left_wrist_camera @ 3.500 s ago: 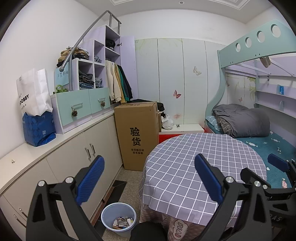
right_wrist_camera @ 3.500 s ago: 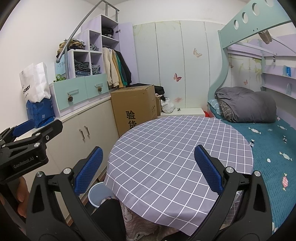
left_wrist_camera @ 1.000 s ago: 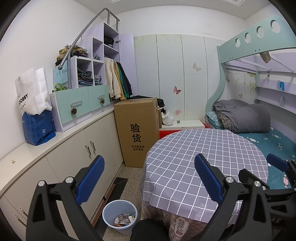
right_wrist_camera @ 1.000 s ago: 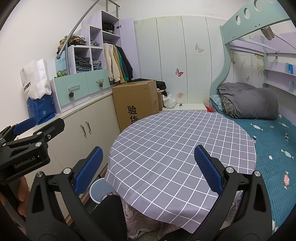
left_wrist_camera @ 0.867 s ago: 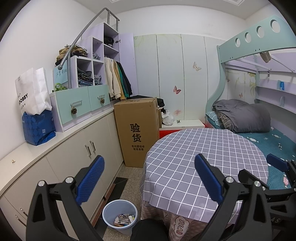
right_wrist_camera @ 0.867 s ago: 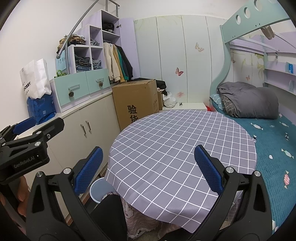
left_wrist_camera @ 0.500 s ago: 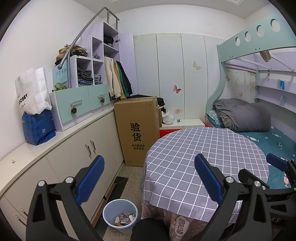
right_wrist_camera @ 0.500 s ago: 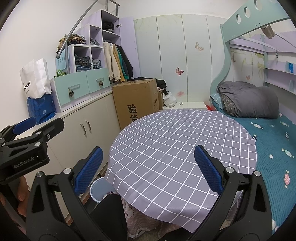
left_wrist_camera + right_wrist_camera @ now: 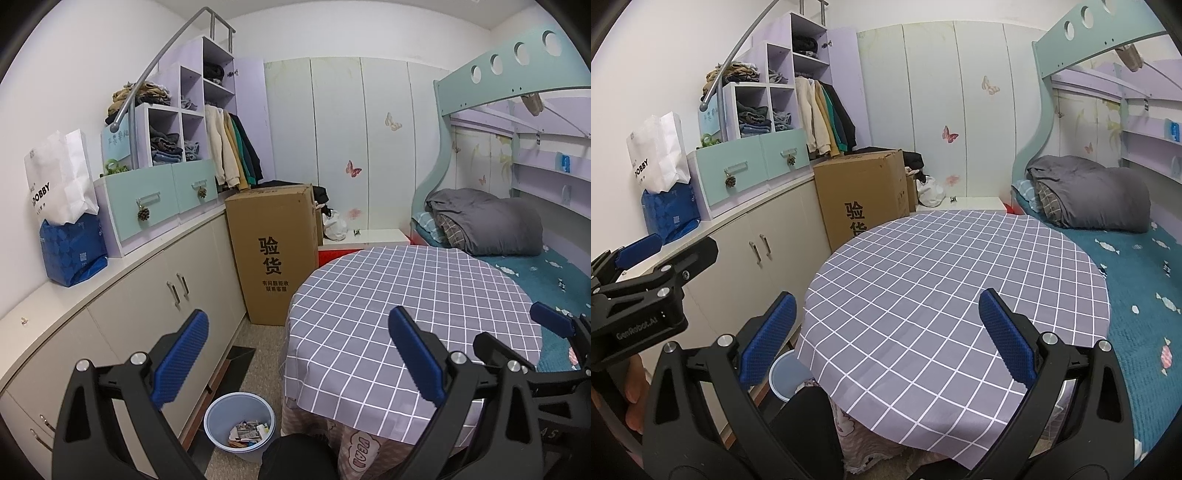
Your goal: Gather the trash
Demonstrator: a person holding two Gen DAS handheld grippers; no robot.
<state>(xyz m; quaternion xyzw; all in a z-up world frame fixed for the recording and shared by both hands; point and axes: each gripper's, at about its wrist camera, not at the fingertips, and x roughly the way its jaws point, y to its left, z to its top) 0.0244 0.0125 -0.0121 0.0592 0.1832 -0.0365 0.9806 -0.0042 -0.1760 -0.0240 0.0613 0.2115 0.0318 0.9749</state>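
Bedroom with a round table (image 9: 406, 295) by the bed; its checked cloth is bare. Both the left gripper (image 9: 295, 354) and right gripper (image 9: 884, 332) hang wide apart, holding nothing. Trash sits in the bin (image 9: 225, 410) on the floor, by the table's left edge. No loose trash shows, so collecting looks done or not begun. Next, search for more.

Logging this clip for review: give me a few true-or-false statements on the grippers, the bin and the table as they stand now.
1. Both the left gripper and right gripper are open and hold nothing. True.
2. The bin lies tipped over on the table. False: it stands upright on the floor beside the table.
3. The bin has scraps in it. True.
4. The cardboard box stands on the bed. False: it stands on the floor.
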